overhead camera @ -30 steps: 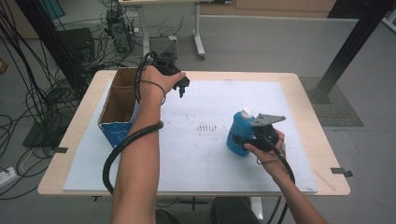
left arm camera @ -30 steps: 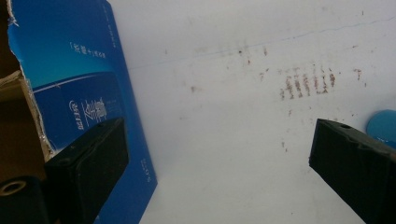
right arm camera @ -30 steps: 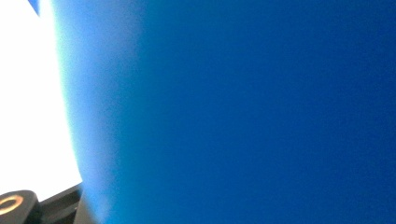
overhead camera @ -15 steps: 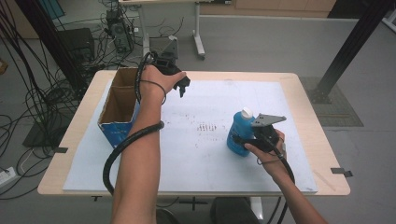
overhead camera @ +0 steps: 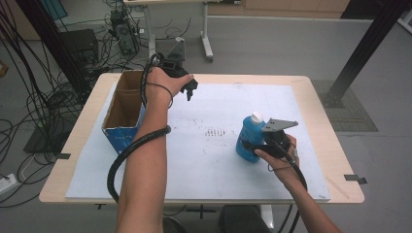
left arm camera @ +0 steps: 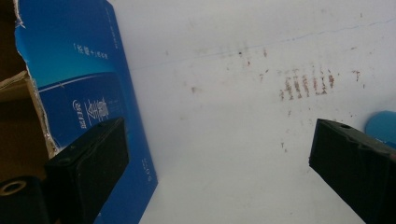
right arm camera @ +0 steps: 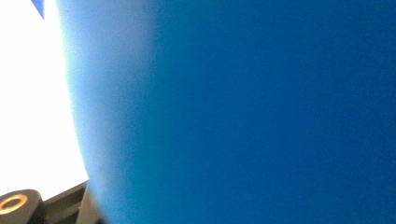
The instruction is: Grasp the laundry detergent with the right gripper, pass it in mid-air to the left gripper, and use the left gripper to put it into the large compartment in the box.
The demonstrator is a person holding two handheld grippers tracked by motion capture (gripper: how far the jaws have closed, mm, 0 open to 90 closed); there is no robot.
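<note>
- High view: the blue bottle (overhead camera: 249, 137) with a white cap stands upright on the white sheet (overhead camera: 204, 160) that covers the bench (overhead camera: 320, 104), in its right half and nearer the front edge than the back.
- High view: the right tool (overhead camera: 252, 148) comes in from the bottom right and is clamped on the lower body of the bottle; a grey 3-cornered plate sits on top of the tool, just right of the cap.
- High view: the left tool (overhead camera: 191, 91) hangs over the back-left part of the sheet, well apart from the bottle, just right of the open cardboard box (overhead camera: 121, 114) that stands along the left edge of the bench.
- High view: faint brown marks (overhead camera: 214, 132) lie on the sheet between the box and the bottle.
- Left tool view: the 2 black jaws stand wide apart with nothing between them. The blue side of the box (left arm camera: 88, 93) runs behind the left jaw, the brown marks (left arm camera: 306, 85) lie on the white sheet ahead, and a bit of the blue bottle (left arm camera: 384, 126) peeks in at the right edge.
- Right tool view: the blue bottle (right arm camera: 261, 112) sits blurred and very close against the camera, with bright white sheet (right arm camera: 32, 107) at the left; the jaws hold it narrow.
</note>
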